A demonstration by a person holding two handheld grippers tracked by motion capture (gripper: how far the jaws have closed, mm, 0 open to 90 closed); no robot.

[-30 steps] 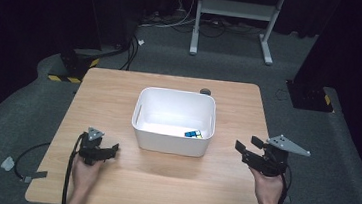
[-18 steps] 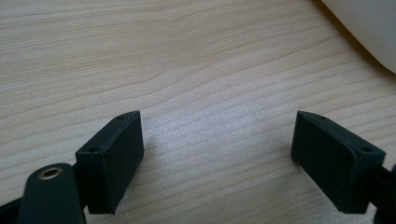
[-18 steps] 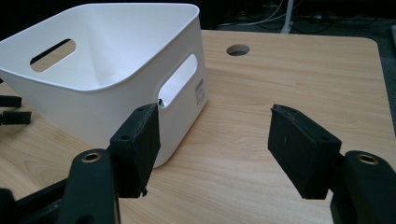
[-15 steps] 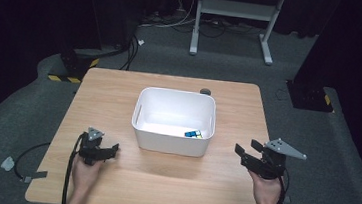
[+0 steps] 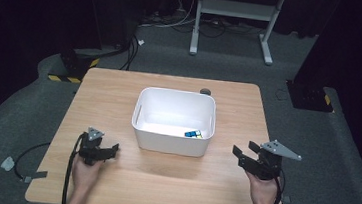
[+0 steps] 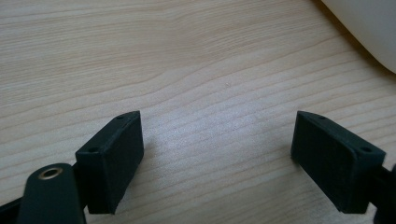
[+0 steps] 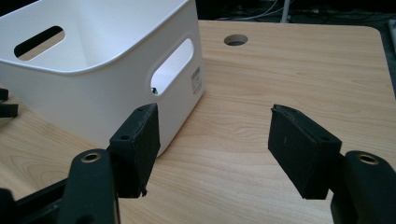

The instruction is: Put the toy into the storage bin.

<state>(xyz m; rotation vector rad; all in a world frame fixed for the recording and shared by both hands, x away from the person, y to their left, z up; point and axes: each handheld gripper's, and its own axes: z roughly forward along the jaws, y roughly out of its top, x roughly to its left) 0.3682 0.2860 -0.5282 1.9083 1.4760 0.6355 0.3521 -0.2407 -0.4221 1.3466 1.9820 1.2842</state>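
White bin [image 5: 173, 131] sits mid-frame on worktop [image 5: 119, 91], small blue block [image 5: 193, 133] inside. Left gripper [image 5: 109, 150] lower left, right gripper [image 5: 241, 155] lower right: both w/ fingers released, nothing between.

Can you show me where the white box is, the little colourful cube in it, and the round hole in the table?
white box [image 5: 170, 143]: high view, on its near outer wall.
colourful cube [image 5: 193, 133]: high view, on its top, inside the box.
round hole [image 7: 235, 39]: right gripper view, in the hole's middle.

The white bin [image 7: 112, 88] bears a small label [image 7: 196, 79], its print seemingly too small to read.
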